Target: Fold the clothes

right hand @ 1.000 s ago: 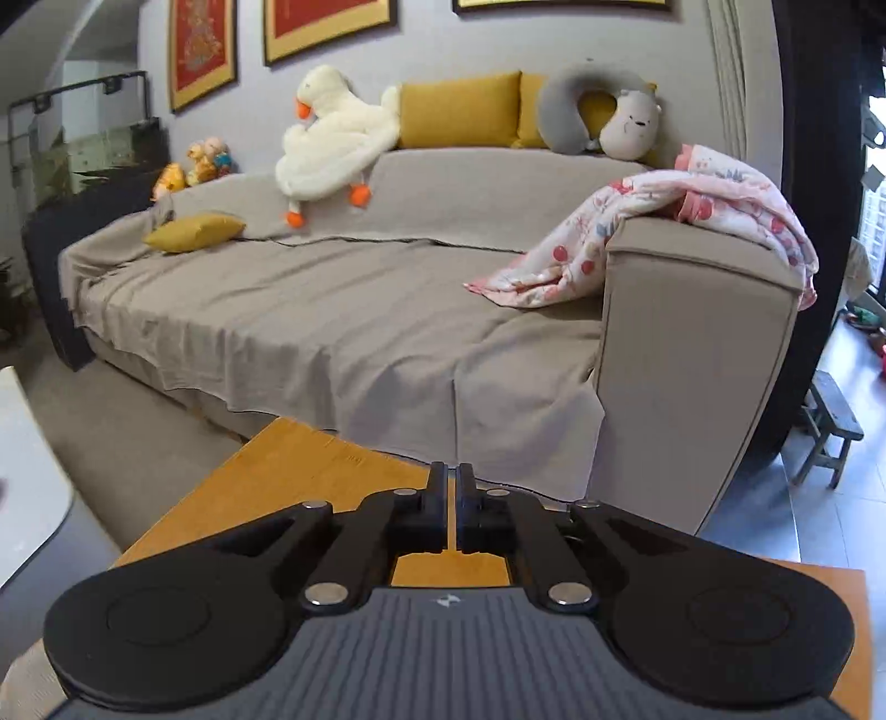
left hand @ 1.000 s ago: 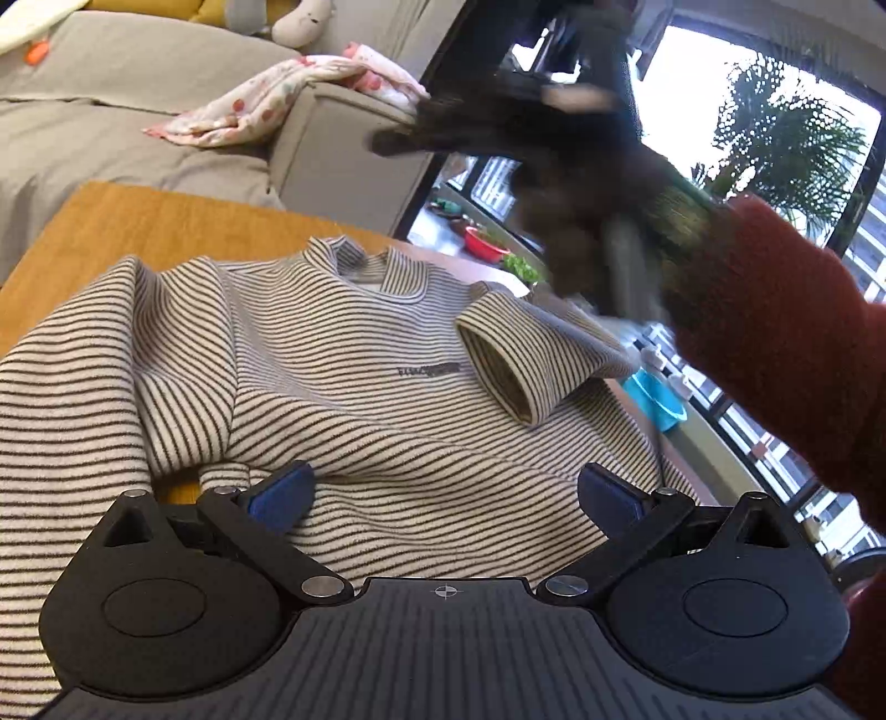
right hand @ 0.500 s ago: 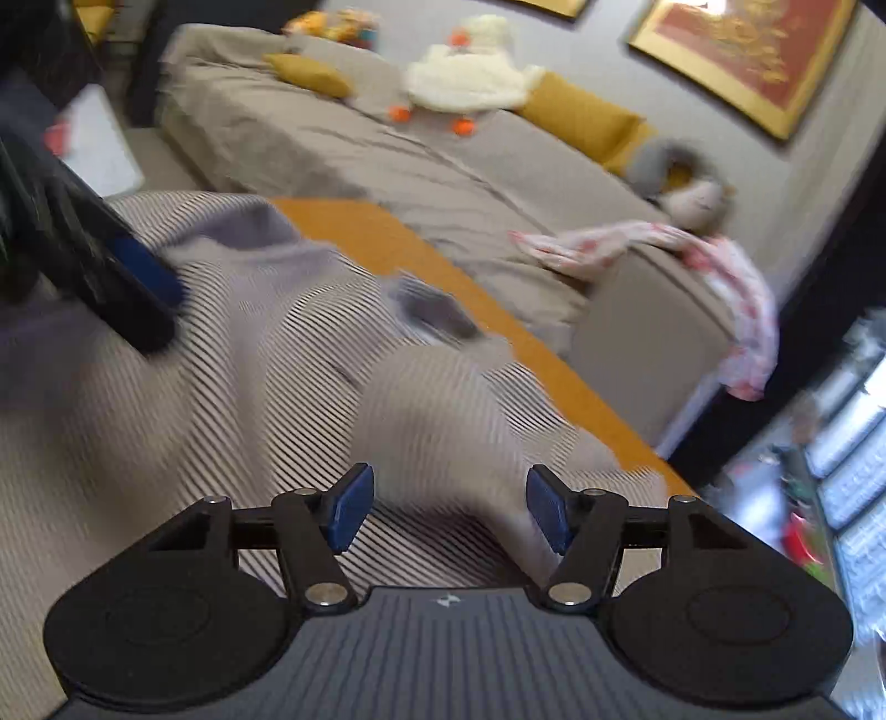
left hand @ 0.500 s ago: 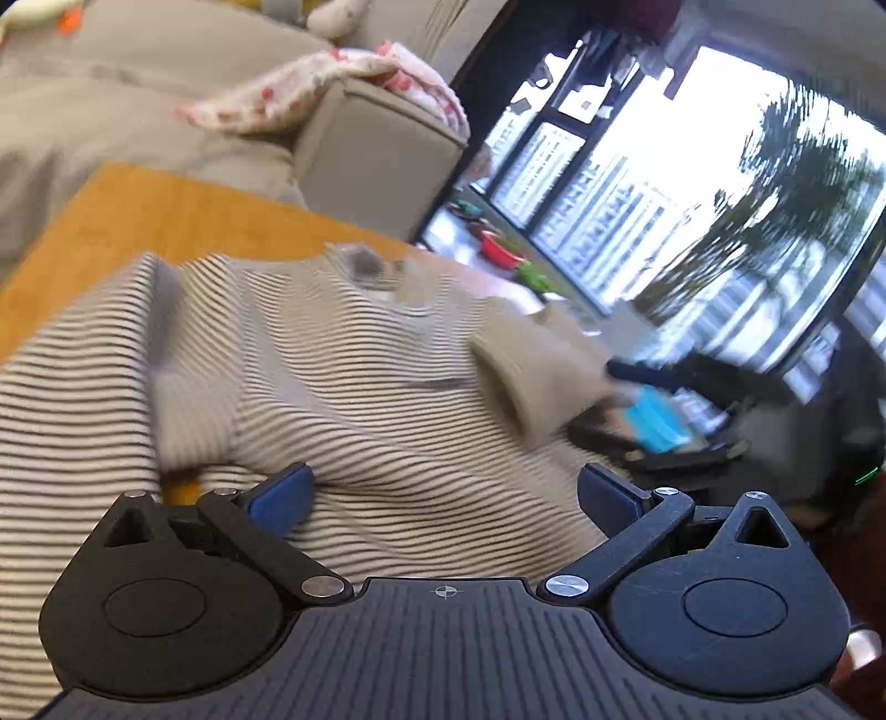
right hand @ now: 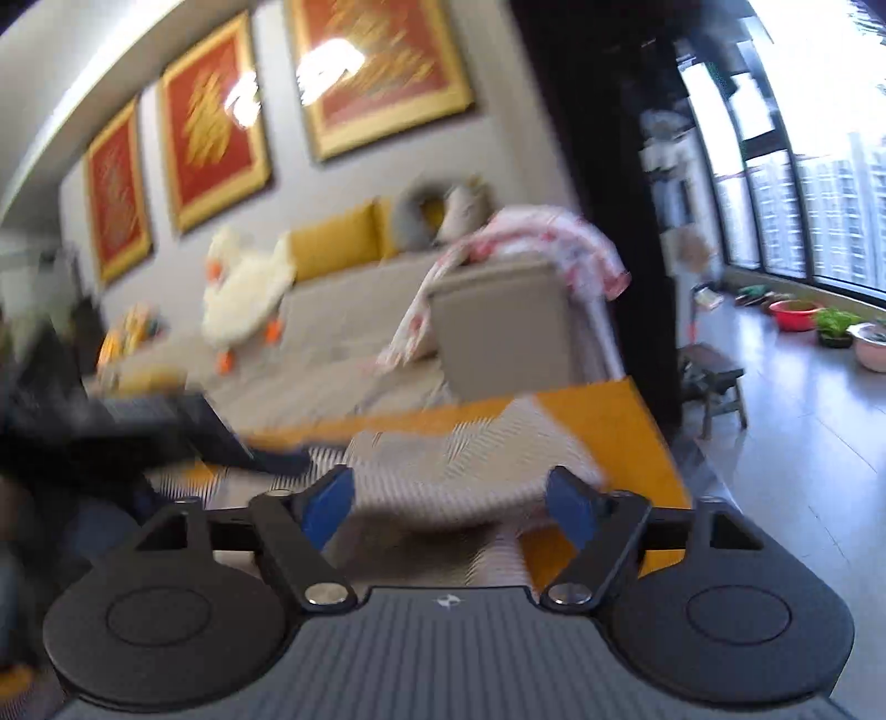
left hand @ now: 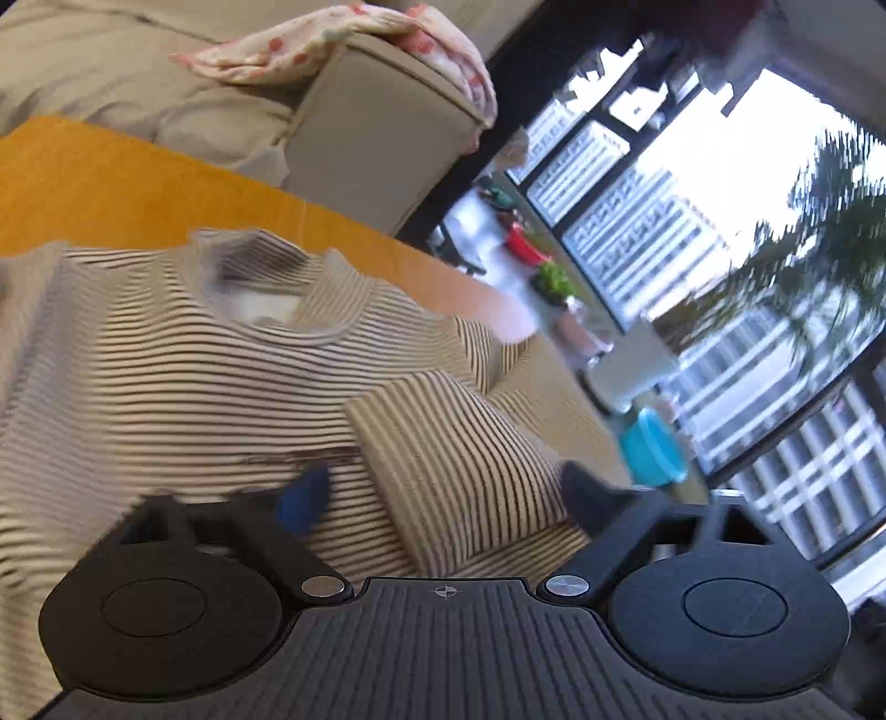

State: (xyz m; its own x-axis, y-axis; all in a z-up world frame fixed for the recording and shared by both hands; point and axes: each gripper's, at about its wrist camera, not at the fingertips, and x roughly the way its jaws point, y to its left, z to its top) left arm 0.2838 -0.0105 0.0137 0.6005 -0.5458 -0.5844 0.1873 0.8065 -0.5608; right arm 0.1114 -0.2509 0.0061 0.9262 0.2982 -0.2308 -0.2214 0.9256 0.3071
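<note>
You hold both the left gripper [left hand: 443, 493] and the right gripper [right hand: 451, 501] spread wide (nothing pinched) above the striped sweater [left hand: 194, 387], probably to take its folded sleeve [left hand: 454, 465].

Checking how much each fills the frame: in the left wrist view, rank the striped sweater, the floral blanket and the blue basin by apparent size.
1. striped sweater, largest by far, though nearest the camera
2. floral blanket
3. blue basin, smallest, partly hidden

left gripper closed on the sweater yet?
No, the left gripper is wide open, its fingers apart over the folded sleeve of the striped sweater.
</note>
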